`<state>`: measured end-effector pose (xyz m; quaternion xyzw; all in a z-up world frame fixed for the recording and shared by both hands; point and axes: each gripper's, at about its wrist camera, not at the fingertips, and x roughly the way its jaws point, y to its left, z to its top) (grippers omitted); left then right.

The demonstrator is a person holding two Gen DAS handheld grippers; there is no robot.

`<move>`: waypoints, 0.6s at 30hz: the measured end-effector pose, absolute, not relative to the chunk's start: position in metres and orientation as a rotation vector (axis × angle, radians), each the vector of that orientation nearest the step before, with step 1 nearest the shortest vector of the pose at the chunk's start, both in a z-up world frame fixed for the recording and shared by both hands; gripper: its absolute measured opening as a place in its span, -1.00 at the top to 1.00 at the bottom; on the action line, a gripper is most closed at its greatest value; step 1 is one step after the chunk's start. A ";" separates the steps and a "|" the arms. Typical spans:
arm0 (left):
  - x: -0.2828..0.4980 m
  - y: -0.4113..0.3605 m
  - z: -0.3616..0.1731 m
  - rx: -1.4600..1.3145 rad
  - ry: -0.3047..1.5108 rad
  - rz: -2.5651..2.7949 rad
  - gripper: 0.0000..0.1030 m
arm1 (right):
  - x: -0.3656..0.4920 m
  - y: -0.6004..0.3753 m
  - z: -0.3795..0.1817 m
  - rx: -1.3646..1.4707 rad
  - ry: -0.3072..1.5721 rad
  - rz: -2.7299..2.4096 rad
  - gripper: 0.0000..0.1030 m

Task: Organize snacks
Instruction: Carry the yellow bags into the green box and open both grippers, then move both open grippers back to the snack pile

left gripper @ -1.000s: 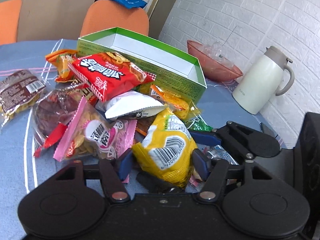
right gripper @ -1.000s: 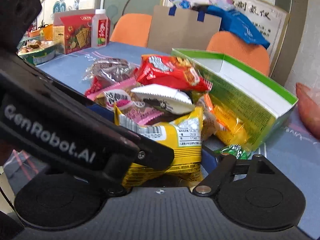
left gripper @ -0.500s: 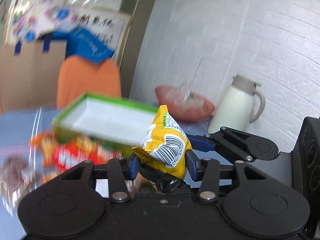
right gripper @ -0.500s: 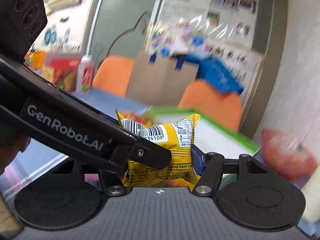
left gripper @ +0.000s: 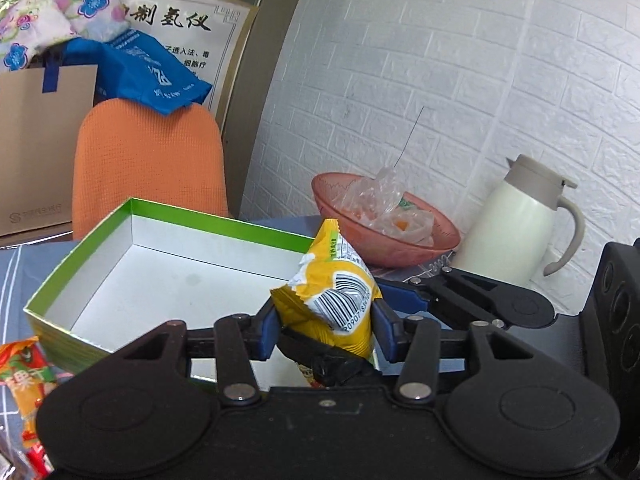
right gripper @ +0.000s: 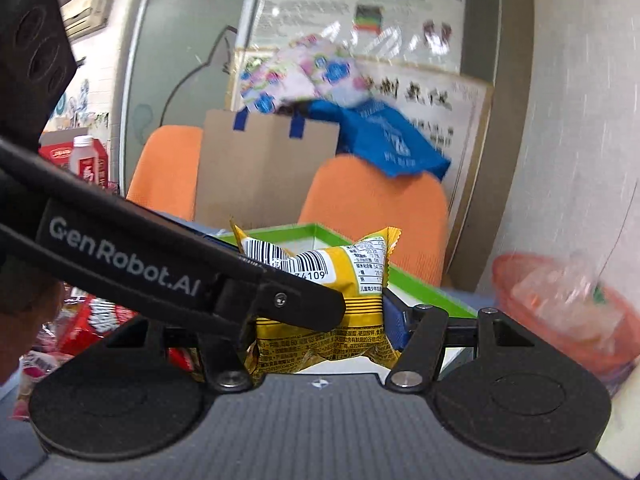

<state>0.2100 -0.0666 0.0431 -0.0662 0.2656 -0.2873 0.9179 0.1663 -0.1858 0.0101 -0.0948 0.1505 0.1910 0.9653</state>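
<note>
White brick wall and a blue-clothed tabletop (left gripper: 12, 268) form the setting, with the open green box (left gripper: 132, 256) taken as the landmark. Left of the box, below its near corner, an orange snack packet (left gripper: 24, 372) is seen lying on the table. Above the box's near right corner, a yellow snack packet (left gripper: 336, 300) is held off the table, pinched across its narrow width between the blue pads of the left gripper (left gripper: 326, 330), whose jaws have just been opening slightly. The same packet is flanked along its length by the right gripper (right gripper: 320, 320), set wide. Right of the box, a pink bowl (left gripper: 384, 248) and a cream jug (left gripper: 516, 232) are seen.
</note>
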 end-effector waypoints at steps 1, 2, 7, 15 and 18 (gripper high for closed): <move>0.213 -0.068 0.041 -0.129 0.549 -0.587 -0.39 | 0.170 -0.187 0.008 -0.183 0.312 0.384 -0.93; 0.216 -0.070 0.039 -0.123 0.553 -0.584 -0.43 | 0.171 -0.187 0.005 -0.177 0.318 0.381 -0.94; 0.217 -0.073 0.027 -0.085 0.546 -0.478 -1.00 | 0.176 -0.184 -0.015 -0.187 0.364 0.369 -1.00; 0.152 -0.037 0.059 -0.111 0.498 -0.355 -1.00 | 0.117 -0.195 0.006 -0.228 0.287 0.302 -1.00; 0.113 -0.021 0.067 -0.103 0.467 -0.298 -1.00 | 0.086 -0.205 0.018 -0.140 0.273 0.301 -1.00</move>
